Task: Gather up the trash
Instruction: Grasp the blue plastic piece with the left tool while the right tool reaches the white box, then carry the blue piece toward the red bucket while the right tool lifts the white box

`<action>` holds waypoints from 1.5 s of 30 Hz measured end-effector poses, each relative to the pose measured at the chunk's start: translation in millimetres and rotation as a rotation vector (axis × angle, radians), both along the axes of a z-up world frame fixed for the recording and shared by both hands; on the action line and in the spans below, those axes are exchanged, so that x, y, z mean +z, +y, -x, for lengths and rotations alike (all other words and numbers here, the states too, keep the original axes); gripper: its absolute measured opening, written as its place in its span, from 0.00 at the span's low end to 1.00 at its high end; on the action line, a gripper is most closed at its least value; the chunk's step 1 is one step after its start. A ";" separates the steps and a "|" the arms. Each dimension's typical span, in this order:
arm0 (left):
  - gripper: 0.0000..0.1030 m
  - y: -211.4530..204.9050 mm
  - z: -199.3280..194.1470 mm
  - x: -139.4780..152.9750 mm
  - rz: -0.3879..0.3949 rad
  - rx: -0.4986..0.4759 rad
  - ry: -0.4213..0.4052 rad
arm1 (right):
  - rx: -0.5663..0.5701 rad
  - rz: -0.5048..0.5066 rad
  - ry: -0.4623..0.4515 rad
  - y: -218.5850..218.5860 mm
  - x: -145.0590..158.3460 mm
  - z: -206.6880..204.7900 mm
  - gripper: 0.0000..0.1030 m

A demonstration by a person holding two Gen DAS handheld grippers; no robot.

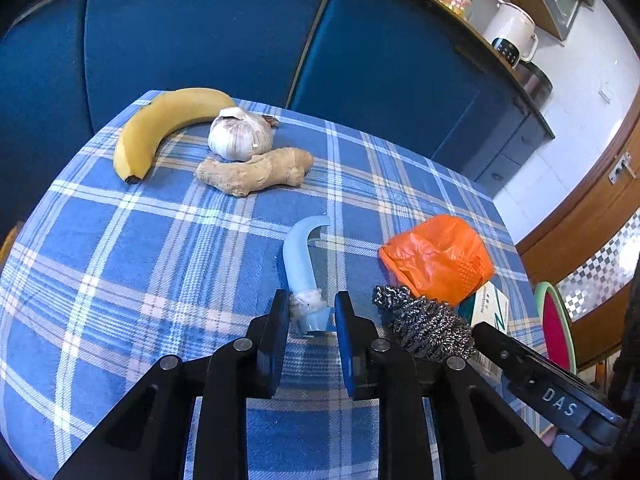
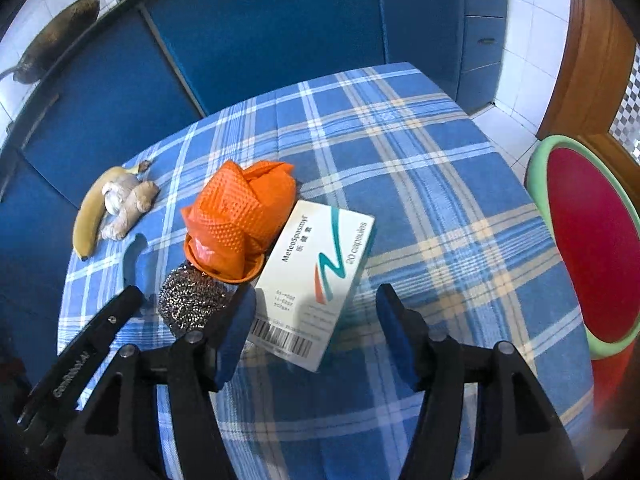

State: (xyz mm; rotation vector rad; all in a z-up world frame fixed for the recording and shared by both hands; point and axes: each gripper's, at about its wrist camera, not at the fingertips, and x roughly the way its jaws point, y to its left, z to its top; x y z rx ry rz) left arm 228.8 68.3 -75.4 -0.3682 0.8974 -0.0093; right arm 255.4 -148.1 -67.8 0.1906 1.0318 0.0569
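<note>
Left gripper (image 1: 310,312) of mine brackets the base of a curved pale-blue plastic tube (image 1: 301,256) lying on the checked tablecloth (image 1: 120,248), fingers partly open with a gap either side, nothing held yet; I judge the squeeze belongs on the fuzzy white wrapping, which should slip less than the smooth plastic. At three o'clock sit a springy steel scourer (image 1: 424,328), a crinkled orange bag (image 1: 440,260) and a stiff cardboard medicine box (image 2: 316,276), which my wide-open, empty right gripper (image 2: 316,308) straddles; banana (image 1: 160,128), garlic (image 1: 240,134) and ginger (image 1: 256,170) lie at eleven o'clock.
</note>
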 end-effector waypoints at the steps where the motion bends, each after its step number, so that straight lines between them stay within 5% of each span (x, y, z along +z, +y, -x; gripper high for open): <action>1: 0.22 0.6 0.4 0.0 0.001 0.000 0.000 | 0.002 0.005 0.000 1.5 -0.3 -1.2 0.62; 16: 0.22 -1.2 2.1 2.6 0.004 -0.015 -0.010 | -0.022 -0.008 0.010 -2.4 -5.1 -8.2 0.58; 28: 0.22 -10.1 6.1 8.6 0.006 -0.048 -0.028 | -0.016 -0.061 -0.034 -33.3 4.8 30.4 0.57; 45: 0.22 -86.0 27.6 42.5 -0.048 -0.265 -0.075 | -0.110 -0.071 -0.137 -125.2 34.1 105.9 0.57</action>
